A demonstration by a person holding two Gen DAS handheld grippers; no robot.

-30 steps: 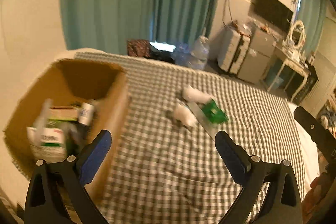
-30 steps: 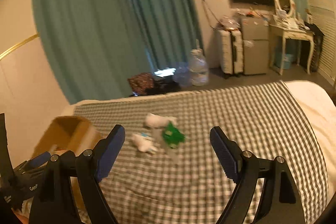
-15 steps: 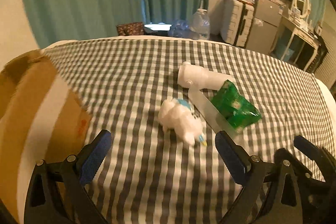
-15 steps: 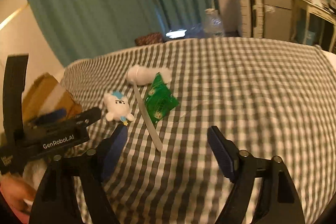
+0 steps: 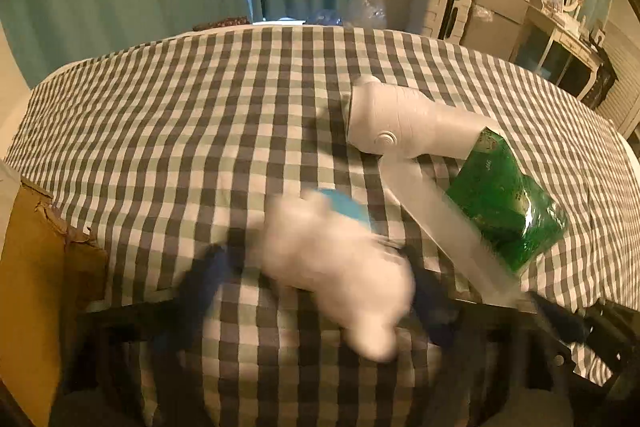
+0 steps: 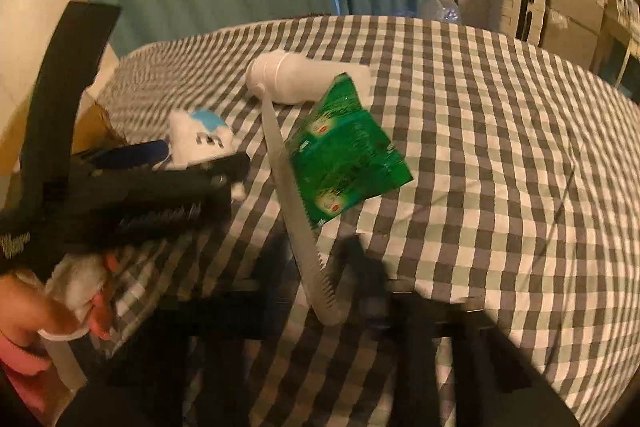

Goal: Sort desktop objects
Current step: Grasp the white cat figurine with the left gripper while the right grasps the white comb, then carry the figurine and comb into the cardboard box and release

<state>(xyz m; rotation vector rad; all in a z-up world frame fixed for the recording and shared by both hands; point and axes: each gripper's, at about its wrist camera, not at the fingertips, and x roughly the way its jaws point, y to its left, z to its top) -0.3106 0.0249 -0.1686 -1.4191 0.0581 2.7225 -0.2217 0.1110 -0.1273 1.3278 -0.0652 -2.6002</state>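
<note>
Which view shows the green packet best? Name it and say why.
The right wrist view: the green packet lies sharp and nearly whole there, its printed face legible, one edge against the translucent strip. The left wrist view shows it too, but squeezed toward the frame's right side and foreshortened.

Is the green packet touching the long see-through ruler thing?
Touching. In the right wrist view the green packet lies right against the clear ruler's edge with no checked cloth showing between them.
</note>
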